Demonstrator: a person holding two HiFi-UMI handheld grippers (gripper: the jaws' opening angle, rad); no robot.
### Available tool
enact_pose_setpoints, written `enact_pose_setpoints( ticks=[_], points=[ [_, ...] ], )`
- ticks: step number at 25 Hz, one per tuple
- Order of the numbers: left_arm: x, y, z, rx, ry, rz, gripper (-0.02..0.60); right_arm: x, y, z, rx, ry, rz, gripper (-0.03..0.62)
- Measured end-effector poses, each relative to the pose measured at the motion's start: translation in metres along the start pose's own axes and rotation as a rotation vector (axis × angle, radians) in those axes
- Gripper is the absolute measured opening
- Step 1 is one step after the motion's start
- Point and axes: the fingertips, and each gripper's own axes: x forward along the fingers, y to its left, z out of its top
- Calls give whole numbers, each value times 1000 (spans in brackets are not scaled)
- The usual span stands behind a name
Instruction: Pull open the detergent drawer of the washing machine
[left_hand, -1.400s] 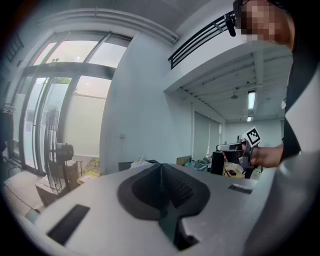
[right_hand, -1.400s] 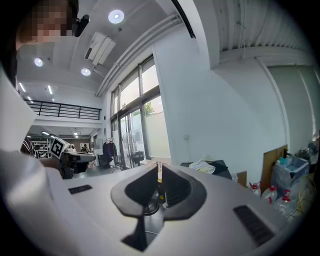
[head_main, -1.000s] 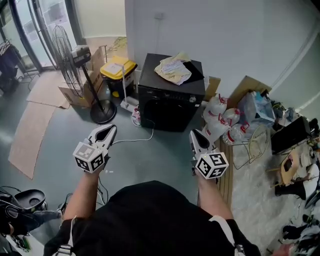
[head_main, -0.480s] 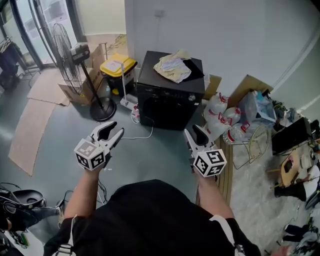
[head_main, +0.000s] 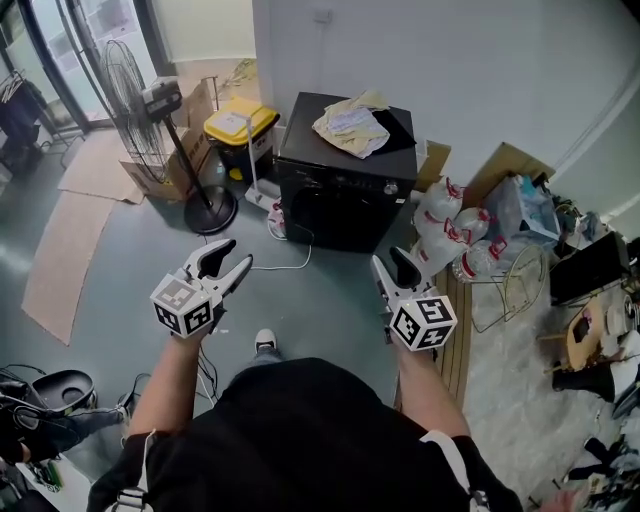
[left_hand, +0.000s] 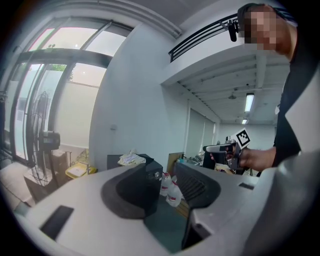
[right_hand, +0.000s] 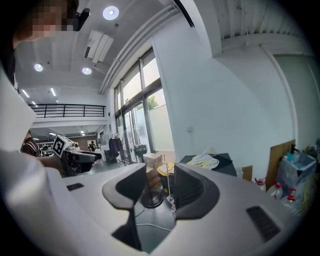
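Note:
The black front-loading washing machine (head_main: 345, 195) stands against the white wall with a crumpled cloth (head_main: 350, 125) on its lid. Its control strip (head_main: 340, 183) runs along the top of the front; I cannot pick out the drawer on it. My left gripper (head_main: 228, 262) hovers over the floor well short of the machine, at its left. My right gripper (head_main: 393, 268) hovers at its right, equally far back. Both pairs of jaws have just been opening and stand open with nothing between them. The machine (left_hand: 152, 170) shows between the left gripper's (left_hand: 162, 187) jaws and off to the right (right_hand: 222, 167) of the right gripper's (right_hand: 160, 187).
A pedestal fan (head_main: 140, 100) and a yellow-lidded bin (head_main: 240, 122) stand left of the machine. Several water jugs (head_main: 450, 215) sit at its right, beside a wire rack (head_main: 505, 290). A white cable (head_main: 285, 262) trails over the floor. A shoe (head_main: 264, 343) shows below.
Both grippers' jaws went from shut to open. The left gripper shifted slightly right. The machine sits a little lower in the view, and a shoe has come into sight.

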Motion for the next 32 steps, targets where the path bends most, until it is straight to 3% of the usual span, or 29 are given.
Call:
enact_pose_setpoints(
  ticks=[9, 32],
  points=[
    [15, 32, -18, -31, 34, -19, 207, 31, -8, -12, 26, 43, -32, 173],
    [84, 176, -6, -48, 66, -116, 215, 164, -22, 8, 85, 77, -130, 173]
  ],
)
